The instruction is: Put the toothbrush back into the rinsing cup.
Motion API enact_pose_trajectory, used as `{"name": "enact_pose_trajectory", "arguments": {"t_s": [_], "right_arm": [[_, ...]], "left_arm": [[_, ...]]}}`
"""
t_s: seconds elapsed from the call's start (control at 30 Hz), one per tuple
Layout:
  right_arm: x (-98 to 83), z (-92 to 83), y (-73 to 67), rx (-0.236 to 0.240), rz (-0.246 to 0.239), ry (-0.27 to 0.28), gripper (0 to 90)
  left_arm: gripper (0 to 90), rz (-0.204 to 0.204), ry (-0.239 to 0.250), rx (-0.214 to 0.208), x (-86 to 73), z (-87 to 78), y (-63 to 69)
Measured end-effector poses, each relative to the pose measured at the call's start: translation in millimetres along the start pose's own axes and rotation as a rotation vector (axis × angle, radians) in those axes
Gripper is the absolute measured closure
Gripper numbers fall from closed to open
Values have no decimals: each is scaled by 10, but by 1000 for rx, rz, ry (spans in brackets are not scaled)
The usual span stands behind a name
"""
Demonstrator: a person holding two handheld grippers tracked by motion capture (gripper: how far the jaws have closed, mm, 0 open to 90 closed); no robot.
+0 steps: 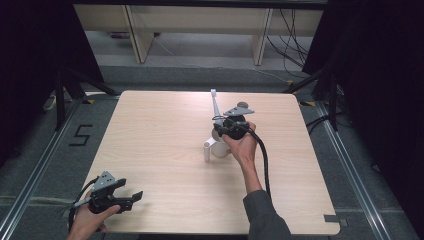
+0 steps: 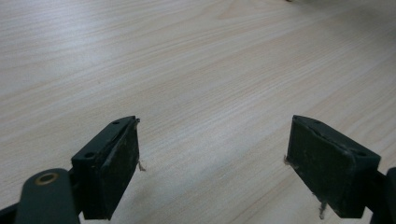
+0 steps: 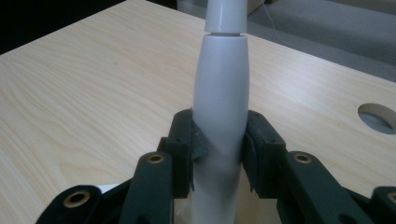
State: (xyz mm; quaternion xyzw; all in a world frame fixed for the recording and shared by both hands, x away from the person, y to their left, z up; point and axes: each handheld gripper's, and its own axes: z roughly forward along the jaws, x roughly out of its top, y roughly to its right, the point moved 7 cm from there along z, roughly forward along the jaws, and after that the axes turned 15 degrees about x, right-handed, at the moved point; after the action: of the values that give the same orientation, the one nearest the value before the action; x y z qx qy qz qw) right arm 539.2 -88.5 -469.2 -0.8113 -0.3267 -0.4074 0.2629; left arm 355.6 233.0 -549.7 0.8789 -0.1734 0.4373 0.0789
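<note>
The right gripper [image 3: 219,149] pinches a white electric toothbrush [image 3: 220,98], its pads pressed against both sides of the handle. In the high view the toothbrush [image 1: 215,107] sits a little right of the table's [image 1: 150,140] middle, toward the far edge, its thin neck pointing at that edge, with a small white tube [image 1: 206,151] just beside it. The left gripper [image 1: 131,198] rests at the near left corner, jaws spread wide over bare wood.
</note>
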Motion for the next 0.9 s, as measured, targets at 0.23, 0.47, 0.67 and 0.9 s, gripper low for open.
{"name": "enact_pose_trajectory", "arguments": {"t_s": [0.23,0.47,0.67,0.9], "right_arm": [[-50,9,-8,12,-1,-21,669],[-106,19,14,-1,-13,-35,669],[-156,26,4,12,11,-52,668],[-157,24,3,18,7,-58,665]], "left_arm": [[164,-8,11,4,10,1,-2],[164,-8,7,2,9,-4,-5],[164,-5,4,3,8,-5,-4],[164,-4,3,4,8,-7,-4]]}}
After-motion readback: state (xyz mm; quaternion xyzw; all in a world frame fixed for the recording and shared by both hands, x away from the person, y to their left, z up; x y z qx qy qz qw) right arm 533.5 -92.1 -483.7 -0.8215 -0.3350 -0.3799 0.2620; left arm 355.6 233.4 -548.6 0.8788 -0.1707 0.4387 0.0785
